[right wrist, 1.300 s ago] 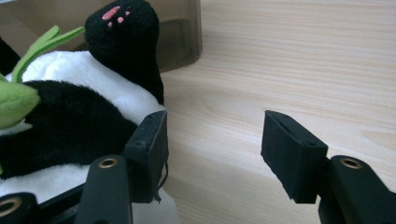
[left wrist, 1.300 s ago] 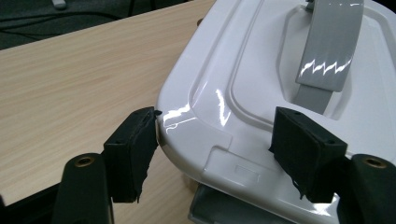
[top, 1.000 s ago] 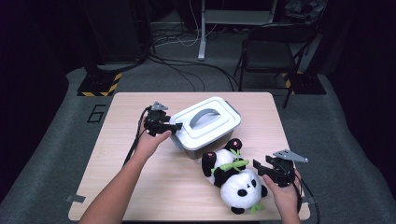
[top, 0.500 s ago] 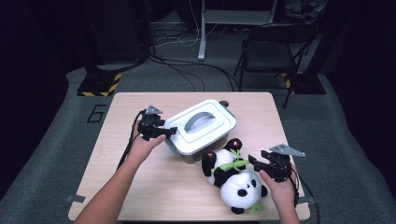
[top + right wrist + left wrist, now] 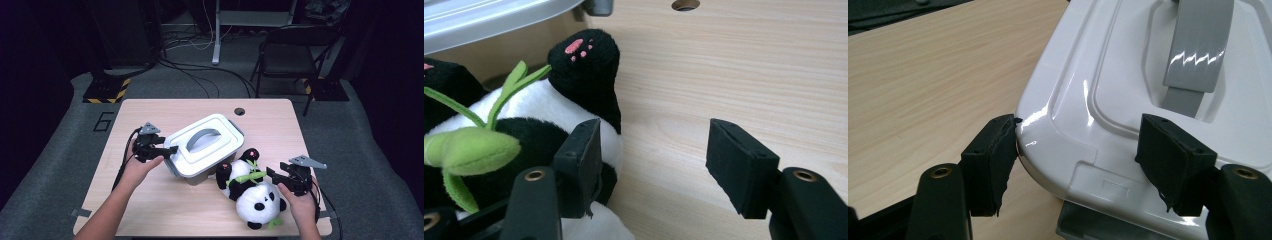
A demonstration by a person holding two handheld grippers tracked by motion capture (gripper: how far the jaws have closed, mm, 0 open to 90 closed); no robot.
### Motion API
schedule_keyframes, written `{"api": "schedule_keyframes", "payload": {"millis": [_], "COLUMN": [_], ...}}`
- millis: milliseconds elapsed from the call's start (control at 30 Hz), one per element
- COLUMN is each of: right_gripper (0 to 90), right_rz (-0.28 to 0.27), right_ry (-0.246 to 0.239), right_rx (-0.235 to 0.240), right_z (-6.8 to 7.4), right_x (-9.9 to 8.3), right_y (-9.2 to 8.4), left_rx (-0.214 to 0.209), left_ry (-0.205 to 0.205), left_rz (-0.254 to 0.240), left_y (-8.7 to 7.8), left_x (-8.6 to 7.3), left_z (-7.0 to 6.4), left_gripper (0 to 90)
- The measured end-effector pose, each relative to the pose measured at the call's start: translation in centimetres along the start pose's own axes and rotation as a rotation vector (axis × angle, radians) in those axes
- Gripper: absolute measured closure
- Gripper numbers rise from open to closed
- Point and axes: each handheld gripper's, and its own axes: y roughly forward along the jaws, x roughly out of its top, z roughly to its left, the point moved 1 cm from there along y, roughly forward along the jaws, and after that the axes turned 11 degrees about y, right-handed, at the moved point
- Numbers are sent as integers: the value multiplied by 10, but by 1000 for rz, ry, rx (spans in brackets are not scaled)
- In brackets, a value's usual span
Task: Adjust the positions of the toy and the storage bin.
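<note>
White box (image 5: pixel 205 150) sits beside the panda (image 5: pixel 250 192). Left gripper (image 5: pixel 1078 160) straddles its lid corner, jaws apart. Right gripper (image 5: pixel 651 167), jaws apart, flanks the panda.

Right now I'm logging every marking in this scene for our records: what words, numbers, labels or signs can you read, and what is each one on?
"6": a large dark numeral on the grey floor left of the table's far corner.
White lidded box: no print readable on its lid or grey handle.
Plush panda: no tag or writing in view.
Yellow-and-black hazard stripes on the floor: a marking, no text.
</note>
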Motion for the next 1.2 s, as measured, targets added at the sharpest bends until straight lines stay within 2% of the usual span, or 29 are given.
{"api": "schedule_keyframes", "payload": {"millis": [100,133,200,233,300,367,400,467,533,633,733,833,933,1200], "right_gripper": [381,380,378,376,374,374,374,375,376,380,381,380,380,380], "right_rz": [2,2,3,3,3,6,7,9,13,11,13,30,29,29], "right_ry": [9,6,3,6,13,13,13,15,16,15,17,33,38,23], "right_rx": [-3,-2,-7,-9,-14,-13,-14,-13,-15,-16,-15,3,2,-1], "right_z": [0,0,-1,-1,-2,-2,-2,-2,-3,-3,-4,-6,-6,-3], "right_x": [-1,-1,-2,-2,-3,-4,-4,-5,-6,-7,-8,-9,-9,-10], "right_y": [0,0,0,0,1,2,2,2,2,3,3,4,4,4], "left_rx": [2,-13,-22,-27,-13,-28,-28,-37,-33,-55,-57,-56,-57,-48], "left_ry": [2,-3,-3,6,7,8,8,13,20,-9,-3,-16,-27,-30], "left_rz": [-12,-8,-6,-1,-1,0,0,-1,4,-8,-13,-14,-13,-23], "left_y": [-7,-12,-13,-15,-13,-10,-10,-5,0,3,0,-6,-13,-30], "left_x": [-7,-10,-11,-9,-5,-2,-2,2,4,3,0,-5,-9,-23], "left_z": [-4,-3,-2,3,9,14,14,17,19,22,20,18,15,6], "left_gripper": [315,312,334,358,369,441,443,505,517,535,542,549,557,556]}}
